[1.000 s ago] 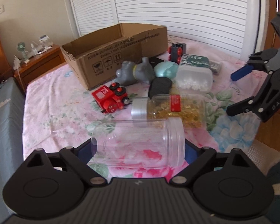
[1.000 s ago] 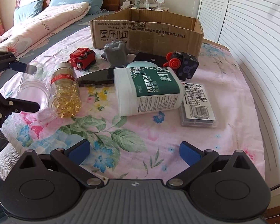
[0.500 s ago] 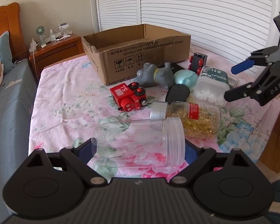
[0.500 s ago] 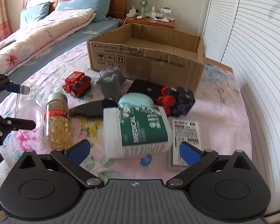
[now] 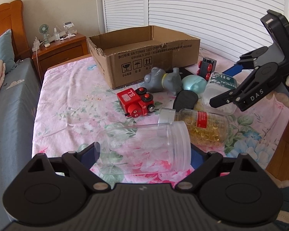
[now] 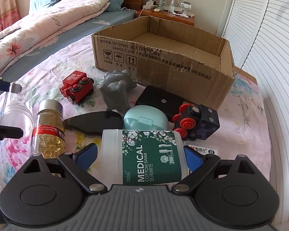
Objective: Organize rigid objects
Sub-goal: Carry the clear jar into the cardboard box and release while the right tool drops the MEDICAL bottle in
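My left gripper is shut on a clear empty plastic jar that lies sideways between its fingers, held above the floral sheet. My right gripper is open, its blue pads either side of the medical cotton swab tub, which lies on the bed. From the left wrist view the right gripper hangs over that tub. An open cardboard box stands behind the pile; it also shows in the left wrist view.
On the bed lie a capsule bottle, red toy train, grey elephant toy, mint case, black flat case, dark toy car, black oval piece and a small labelled box. A nightstand stands behind.
My left gripper has lifted and swung left with the clear jar. My right gripper has moved forward and down until its open fingers straddle the cotton swab tub.
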A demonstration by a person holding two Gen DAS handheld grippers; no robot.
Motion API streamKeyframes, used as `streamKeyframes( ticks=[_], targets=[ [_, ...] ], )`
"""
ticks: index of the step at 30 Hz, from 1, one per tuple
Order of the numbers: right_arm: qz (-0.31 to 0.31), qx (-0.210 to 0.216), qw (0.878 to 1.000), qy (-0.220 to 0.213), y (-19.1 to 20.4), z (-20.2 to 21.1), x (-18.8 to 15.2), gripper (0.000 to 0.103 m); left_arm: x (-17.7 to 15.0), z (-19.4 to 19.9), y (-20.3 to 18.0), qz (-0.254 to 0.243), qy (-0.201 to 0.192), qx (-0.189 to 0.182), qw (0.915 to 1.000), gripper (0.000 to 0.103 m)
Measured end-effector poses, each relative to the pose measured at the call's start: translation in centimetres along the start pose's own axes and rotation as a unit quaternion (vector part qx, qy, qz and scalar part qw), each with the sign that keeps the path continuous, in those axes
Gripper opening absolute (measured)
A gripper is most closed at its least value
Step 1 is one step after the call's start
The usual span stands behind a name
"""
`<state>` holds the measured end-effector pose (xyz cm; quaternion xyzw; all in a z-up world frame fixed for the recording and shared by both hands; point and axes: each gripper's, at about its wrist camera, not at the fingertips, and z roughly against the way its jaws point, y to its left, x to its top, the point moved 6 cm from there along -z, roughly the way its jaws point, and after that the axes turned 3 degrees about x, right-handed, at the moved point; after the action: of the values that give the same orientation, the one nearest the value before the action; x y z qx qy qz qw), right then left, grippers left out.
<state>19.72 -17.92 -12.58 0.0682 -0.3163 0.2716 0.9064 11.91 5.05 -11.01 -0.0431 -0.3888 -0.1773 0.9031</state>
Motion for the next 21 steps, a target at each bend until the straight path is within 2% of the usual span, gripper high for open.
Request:
streamKeyframes(
  ticks=[3, 13, 21],
  targets=[
    [0.006, 0.0, 1.0, 0.007, -0.2, -0.2, -0.1, 0.09, 0.2, 0.1, 0.0, -0.001, 0.002, -0.003, 1.0, 0.09],
    [-0.001, 0.011, 1.0, 0.014, -0.3, 0.3, 0.0, 0.086, 0.8, -0.1, 0.0, -0.004, 0.019, -0.005, 0.9998, 0.09],
    [0.008, 0.011, 1.0, 0.008, -0.6, 2.3, 0.6, 0.086, 3.3, 0.7, 0.1, -0.02, 0.023, -0.002, 0.9995, 0.09]
  ],
)
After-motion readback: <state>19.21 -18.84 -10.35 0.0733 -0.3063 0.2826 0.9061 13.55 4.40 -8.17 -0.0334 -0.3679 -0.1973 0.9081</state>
